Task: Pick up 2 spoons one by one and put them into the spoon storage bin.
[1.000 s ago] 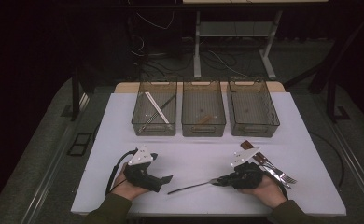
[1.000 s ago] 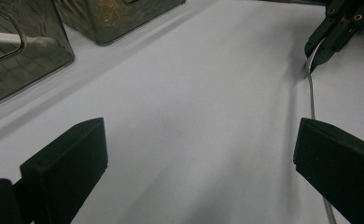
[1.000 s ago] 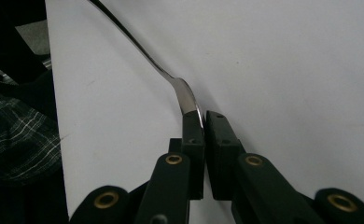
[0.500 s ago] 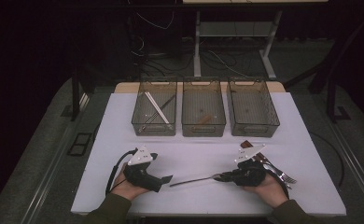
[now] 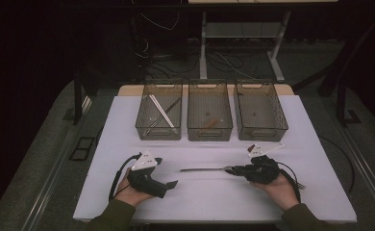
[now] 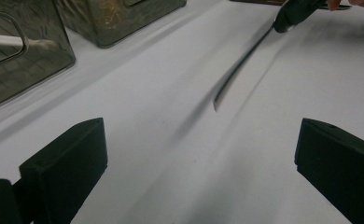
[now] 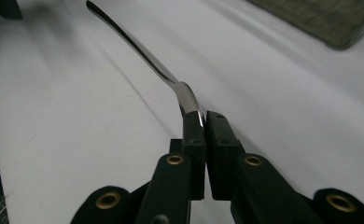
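Between the clenched jaws of the right gripper (image 7: 201,126) sits one end of a long, thin, shiny metal utensil (image 7: 138,46), its slim handle running away toward the upper left of the right gripper view. In the high view the utensil (image 5: 202,169) lies level, low right of centre, pointing left toward the middle of the white table (image 5: 214,197). A second ago it slanted down toward the near edge and further left; it has since swung level and moved right with the hand. My guess is that it is being lifted for sorting into one of the three clear mesh-patterned bins (image 5: 209,115) at upper centre.

The right hand (image 5: 279,187) rests low right, wrist near the table's front edge, with what seem to be fork tines just behind it.

The left gripper (image 5: 149,175), lower left, holds its jaws released and wide apart, grasping nothing, aimed right at the utensil.
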{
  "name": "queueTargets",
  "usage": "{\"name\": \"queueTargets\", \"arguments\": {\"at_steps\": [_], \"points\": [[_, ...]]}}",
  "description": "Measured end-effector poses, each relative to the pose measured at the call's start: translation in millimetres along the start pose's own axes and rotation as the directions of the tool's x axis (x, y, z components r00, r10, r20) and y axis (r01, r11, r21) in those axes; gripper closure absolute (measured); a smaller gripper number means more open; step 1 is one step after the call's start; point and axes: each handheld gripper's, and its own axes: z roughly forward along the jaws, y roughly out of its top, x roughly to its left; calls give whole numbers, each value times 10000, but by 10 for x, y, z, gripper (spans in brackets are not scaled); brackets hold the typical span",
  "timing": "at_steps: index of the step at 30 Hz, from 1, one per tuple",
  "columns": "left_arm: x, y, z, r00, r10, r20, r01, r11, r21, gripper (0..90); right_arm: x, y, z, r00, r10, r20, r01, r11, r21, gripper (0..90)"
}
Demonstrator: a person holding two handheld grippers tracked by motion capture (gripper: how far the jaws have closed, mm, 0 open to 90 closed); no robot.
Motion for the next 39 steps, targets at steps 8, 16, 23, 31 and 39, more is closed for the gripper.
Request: {"name": "queueTargets", "arguments": {"at_steps": [8,16,23,31,39], "points": [[1,2,-4,10000,-5,7,5,10000,-54,12,-49,82,-50,9971,387,658,-352,9979,-543,874],[1,-1,3,10000,-48,68,48,10000,-64,12,-138,186,-92,9935,742,859,-656,9929,-996,874],[-2,3,3,10000,-71,64,72,9999,-122,12,-202,312,-161,9865,1059,1248,-883,9863,-1390,875],[0,-1,-1,9999,-133,-4,133,9998,-145,12,-325,451,-271,9737,1492,1723,-1189,9774,-1746,875],[-4,-6,7,9999,-120,-38,119,9998,-173,14,-471,633,-295,9558,1989,2166,-1524,9650,-2136,875]]}}
